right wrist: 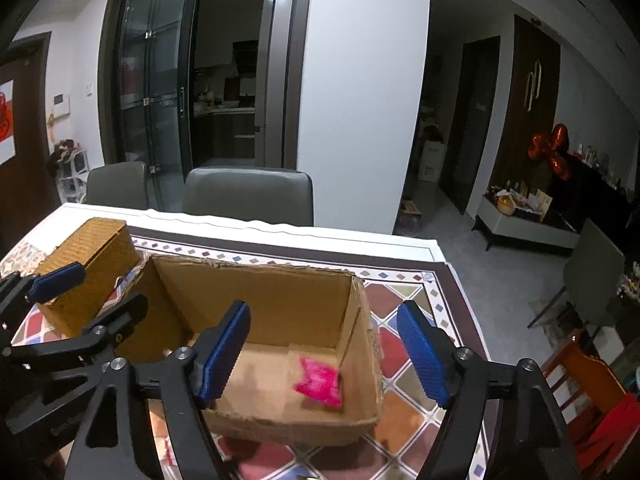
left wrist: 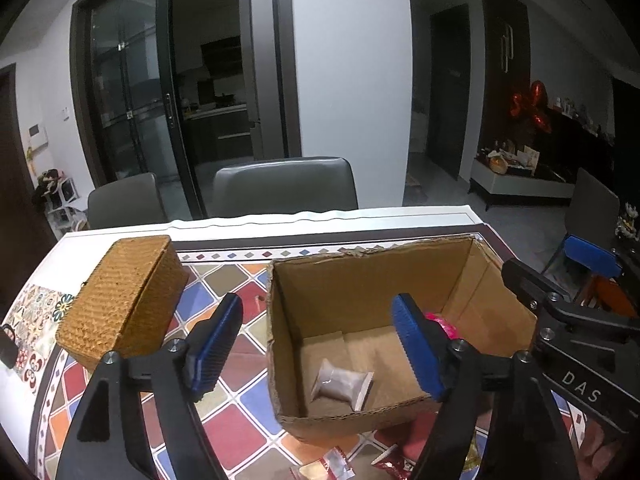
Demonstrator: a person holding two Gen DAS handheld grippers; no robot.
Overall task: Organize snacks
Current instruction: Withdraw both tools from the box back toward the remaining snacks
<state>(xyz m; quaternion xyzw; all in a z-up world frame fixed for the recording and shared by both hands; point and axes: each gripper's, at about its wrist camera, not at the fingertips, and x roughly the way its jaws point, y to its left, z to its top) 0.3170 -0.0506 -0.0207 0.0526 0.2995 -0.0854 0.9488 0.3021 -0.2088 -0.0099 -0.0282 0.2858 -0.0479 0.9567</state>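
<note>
My left tongs (left wrist: 316,344) hang wide open with nothing in them, above the near left corner of the cardboard box (left wrist: 360,276) on the patterned worktop (left wrist: 224,280). My right tongs (right wrist: 328,352) gape empty over the same box. Inside lie a clear-wrapped grey snack (left wrist: 342,384) and a pink packet (right wrist: 320,382) (blurred). More snack packets (left wrist: 332,466) lie near, outside the box. A wicker basket (left wrist: 120,300) sits left.

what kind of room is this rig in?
Likely a home dining area: a table with a patterned cloth, grey chairs pulled up to it, and a kitchen behind glass sliding doors.
</note>
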